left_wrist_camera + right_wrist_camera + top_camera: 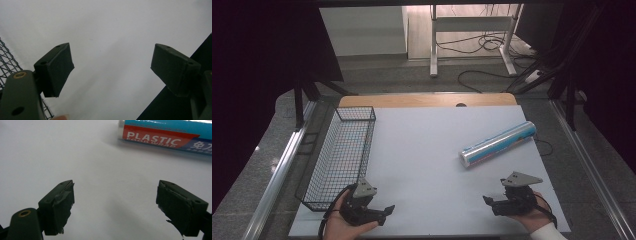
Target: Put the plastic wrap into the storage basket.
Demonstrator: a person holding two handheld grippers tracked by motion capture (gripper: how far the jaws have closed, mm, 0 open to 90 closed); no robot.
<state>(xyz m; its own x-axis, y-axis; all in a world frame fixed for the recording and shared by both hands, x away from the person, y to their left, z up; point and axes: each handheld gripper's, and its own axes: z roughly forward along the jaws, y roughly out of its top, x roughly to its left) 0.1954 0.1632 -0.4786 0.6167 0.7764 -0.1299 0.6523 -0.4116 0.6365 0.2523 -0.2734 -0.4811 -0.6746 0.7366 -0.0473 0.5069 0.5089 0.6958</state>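
We note the roll of plastic wrap (pixel 499 144) lying on its side on the white table top (pixel 427 150), right of centre, its long axis slanting from near-left to far-right. Nothing touches it. In the right gripper view the roll (pixel 165 136) sits at the top, beyond the jaws, its label reading "PLASTIC FOOD WRAP" on red under a blue band, with what we take for a clear film end at the left, though the blur there leaves us unsure.

The right gripper (pixel 488 201) rests low at the near right edge of the table, held in the person's right hand (pixel 532 215), pointing toward the table's middle. It lies nearer us than the roll and apart from it. Its jaws stand wide apart with only bare table between them; the pad facing on each looks torn or frayed.

The left gripper (pixel 388 209) lies at the near left, in the left hand (pixel 343 225), also pointing inward. We see its jaws spread wide and holding nothing, white surface between them.

The wire basket (pixel 343 155) stands along the table's left side, long and narrow, just beside the left gripper; its mesh (pixel 7 62) shows at the left edge of the left gripper view. It is well apart from the roll.

Beyond the white top, a strip of wooden table edge (pixel 427 100) shows at the far side.
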